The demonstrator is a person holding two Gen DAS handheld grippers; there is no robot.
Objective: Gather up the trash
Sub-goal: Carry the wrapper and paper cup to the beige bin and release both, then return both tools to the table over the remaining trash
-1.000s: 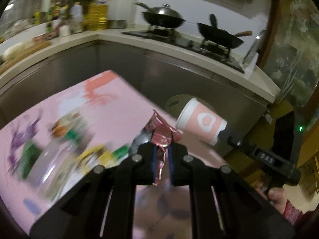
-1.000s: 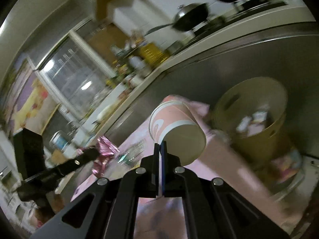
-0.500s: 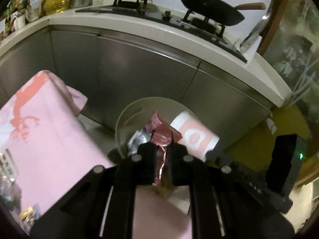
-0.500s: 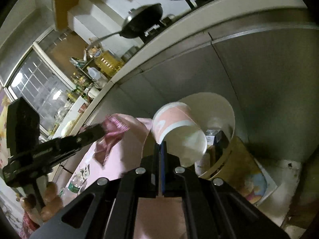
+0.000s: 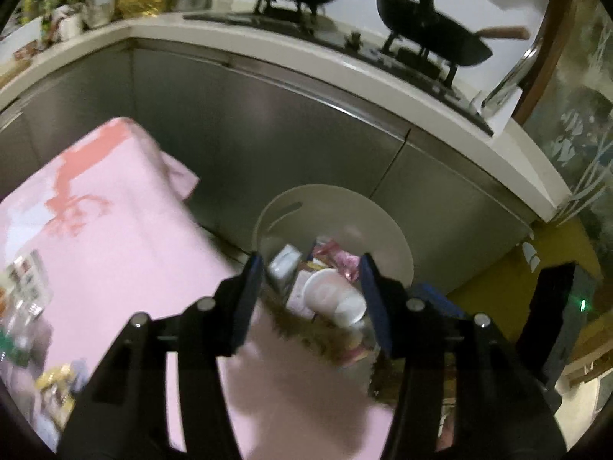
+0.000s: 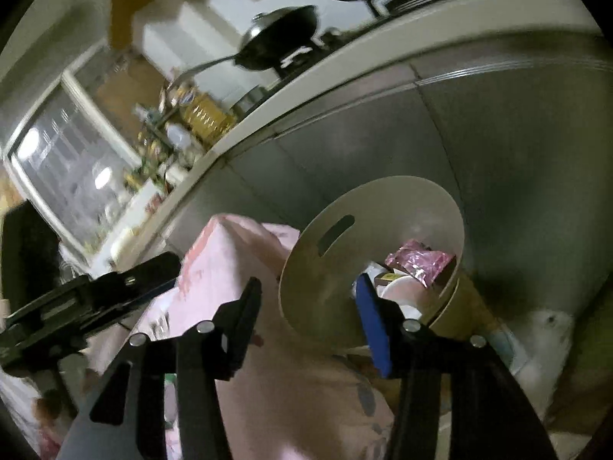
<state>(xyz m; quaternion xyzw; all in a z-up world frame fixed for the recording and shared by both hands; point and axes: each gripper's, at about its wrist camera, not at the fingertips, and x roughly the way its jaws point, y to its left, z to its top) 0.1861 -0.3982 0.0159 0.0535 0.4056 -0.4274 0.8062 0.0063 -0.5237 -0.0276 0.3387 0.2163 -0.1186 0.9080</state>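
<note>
left gripper [image 5: 311, 283]: jaws spread, empty | right gripper [image 6: 306, 303]: jaws spread, empty | paper cup [image 5: 334, 297] and pink wrapper [image 6: 419, 262] lie inside bin [image 5: 383, 222] | advice: lift clear of rim, then fetch remaining litter [image 5: 53, 379] on pink-clothed counter [image 5: 115, 237]

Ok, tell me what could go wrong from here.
1. The paper cup and pink foil wrapper sit high on the pile in the trash bin; more drops might roll out.
2. The left gripper and right gripper, both open, hang close together over the bin and could knock as they pull away.
3. The pink tablecloth edge lies beside the bin; a finger may snag it.
</note>
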